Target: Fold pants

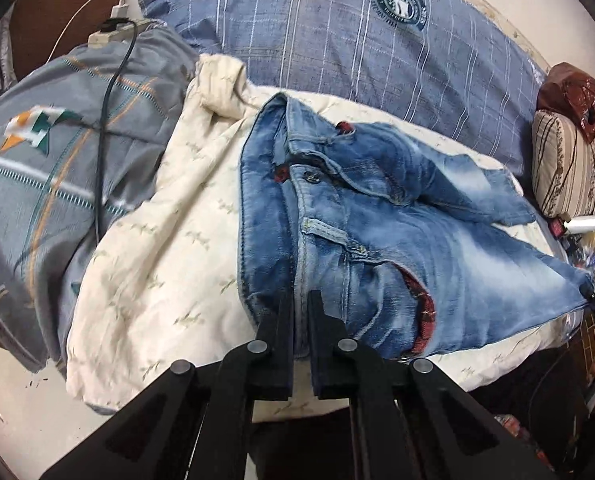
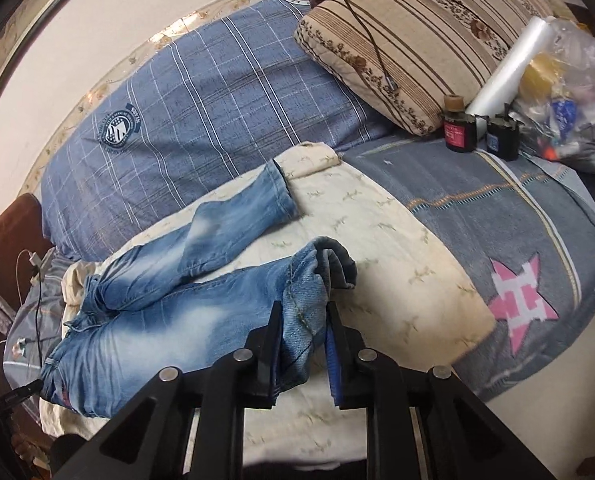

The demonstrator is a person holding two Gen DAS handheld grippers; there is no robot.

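On the cream quilt [image 2: 397, 248], jeans [image 2: 145, 320] lie unfolded; left gripper [image 1: 300, 312] clamps the waistband, right gripper [image 2: 303, 320] apparently clamps the near cuff; folding barely begun.

the pants [image 1: 397, 232] are faded blue denim, rough-woven with pale bleached patches, stitched seams, a dull metal button and a red checked cloth lining at the pocket. they lie on a cream quilted blanket [image 1: 157, 264] of soft matt cloth with small embroidered sprigs. the blue pillow [image 1: 337, 40] is a checked woven cotton, matt, with a sewn badge. the striped cushion [image 2: 401, 48] looks like a beige woven fabric with brown floral bands. the left gripper [image 1: 300, 300] and right gripper [image 2: 302, 308] are matt black plastic with bright round metal pins. the plastic roll [image 2: 509, 64] is clear, glossy film.
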